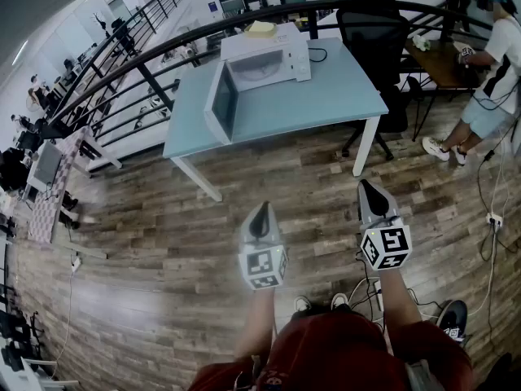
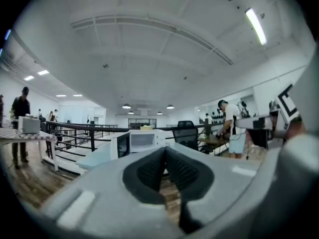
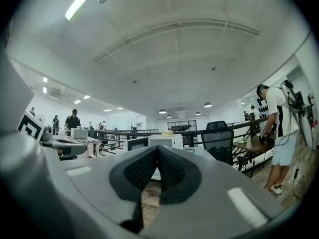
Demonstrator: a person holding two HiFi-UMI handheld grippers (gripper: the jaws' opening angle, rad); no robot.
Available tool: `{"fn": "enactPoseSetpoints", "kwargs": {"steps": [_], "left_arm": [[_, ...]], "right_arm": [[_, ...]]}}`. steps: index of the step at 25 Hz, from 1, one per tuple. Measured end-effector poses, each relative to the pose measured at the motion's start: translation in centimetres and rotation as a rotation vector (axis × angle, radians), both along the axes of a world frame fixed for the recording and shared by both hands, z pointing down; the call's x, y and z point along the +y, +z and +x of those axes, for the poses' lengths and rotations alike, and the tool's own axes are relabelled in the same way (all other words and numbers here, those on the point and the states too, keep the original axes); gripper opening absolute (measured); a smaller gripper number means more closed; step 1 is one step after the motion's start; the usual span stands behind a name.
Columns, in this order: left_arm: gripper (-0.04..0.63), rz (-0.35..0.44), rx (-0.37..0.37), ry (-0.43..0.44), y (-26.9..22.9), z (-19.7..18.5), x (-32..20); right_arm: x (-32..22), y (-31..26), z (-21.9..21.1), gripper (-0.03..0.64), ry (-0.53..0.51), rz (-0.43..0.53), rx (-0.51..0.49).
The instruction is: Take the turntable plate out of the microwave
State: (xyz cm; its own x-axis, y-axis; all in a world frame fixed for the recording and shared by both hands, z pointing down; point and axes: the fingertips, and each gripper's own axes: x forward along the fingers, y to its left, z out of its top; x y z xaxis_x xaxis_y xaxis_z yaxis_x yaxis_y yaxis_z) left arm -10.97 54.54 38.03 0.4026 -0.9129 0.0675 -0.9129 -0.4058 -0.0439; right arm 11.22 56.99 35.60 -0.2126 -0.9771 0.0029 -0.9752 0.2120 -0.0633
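Observation:
A white microwave point(image 1: 269, 59) stands on a light blue table point(image 1: 326, 96) well ahead of me, its door point(image 1: 221, 103) swung open to the left. I cannot make out the turntable plate inside the cavity. My left gripper point(image 1: 262, 210) and right gripper point(image 1: 367, 187) are held level over the wooden floor, well short of the table, both shut with nothing between the jaws. The left gripper view shows the shut left gripper point(image 2: 165, 152) with the microwave point(image 2: 142, 140) beyond it. In the right gripper view the microwave point(image 3: 162, 142) sits behind the shut right gripper point(image 3: 157, 152).
A black office chair point(image 1: 374, 31) stands behind the table's right end. A black railing point(image 1: 163, 55) curves along the far side. A person point(image 1: 496, 72) works at a wooden desk point(image 1: 435, 59) on the right. Cables point(image 1: 488, 194) lie on the floor there.

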Motion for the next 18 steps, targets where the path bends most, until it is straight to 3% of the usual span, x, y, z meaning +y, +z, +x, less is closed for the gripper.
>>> {"fn": "enactPoseSetpoints", "kwargs": {"steps": [7, 18], "left_arm": [[-0.002, -0.001, 0.007, -0.011, 0.0, -3.8, -0.7], [-0.002, 0.004, 0.002, 0.043, 0.2, -6.9, -1.6]], "right_arm": [[-0.7, 0.1, -4.1, 0.002, -0.016, -0.009, -0.005], [-0.9, 0.9, -7.6, 0.0, 0.023, -0.027, -0.035]]}}
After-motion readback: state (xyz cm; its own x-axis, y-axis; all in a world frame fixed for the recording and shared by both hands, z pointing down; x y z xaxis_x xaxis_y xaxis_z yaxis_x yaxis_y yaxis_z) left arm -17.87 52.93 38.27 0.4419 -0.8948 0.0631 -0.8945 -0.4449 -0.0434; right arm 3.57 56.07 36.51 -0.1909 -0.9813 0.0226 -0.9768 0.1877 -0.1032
